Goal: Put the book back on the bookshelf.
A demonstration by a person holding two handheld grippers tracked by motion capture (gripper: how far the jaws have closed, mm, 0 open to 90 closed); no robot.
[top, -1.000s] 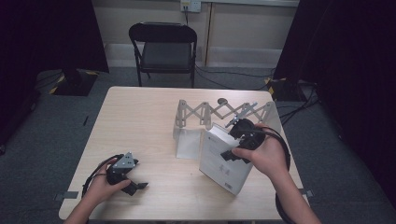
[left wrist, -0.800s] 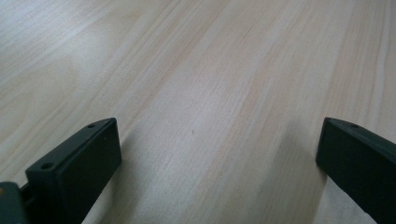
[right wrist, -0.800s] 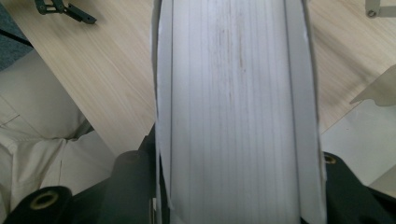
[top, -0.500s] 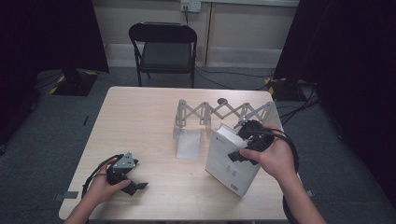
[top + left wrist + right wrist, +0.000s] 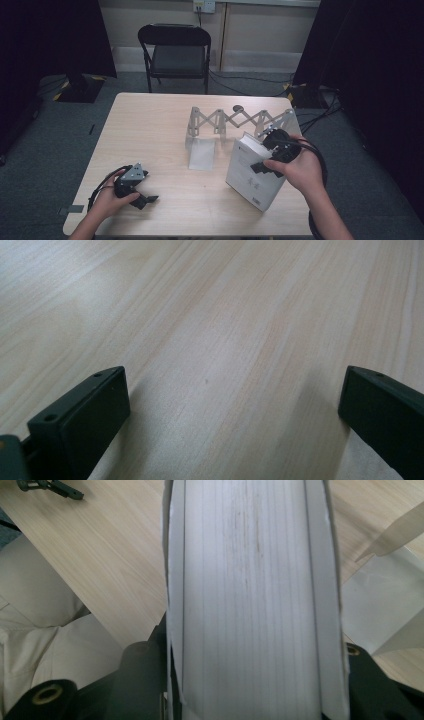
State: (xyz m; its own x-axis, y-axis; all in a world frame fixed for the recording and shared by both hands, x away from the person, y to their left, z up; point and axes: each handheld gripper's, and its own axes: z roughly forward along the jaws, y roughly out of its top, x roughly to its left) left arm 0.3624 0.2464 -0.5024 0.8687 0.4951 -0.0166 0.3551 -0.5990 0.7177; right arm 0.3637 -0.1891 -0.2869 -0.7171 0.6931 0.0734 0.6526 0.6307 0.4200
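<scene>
Book [image 5: 255, 580] clamped between right tongs [image 5: 250, 680]

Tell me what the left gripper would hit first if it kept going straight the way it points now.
Probably the bare wooden table. The left gripper is open and angled down at the tabletop, with nothing between its fingers or ahead of them, though how far off the surface lies is unclear.

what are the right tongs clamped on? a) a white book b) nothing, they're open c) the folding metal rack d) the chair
a: in the right gripper view the tongs' jaws press both covers of the white book, page edges facing the camera, and the high view shows the right tongs holding that book over the table's right side.
</scene>
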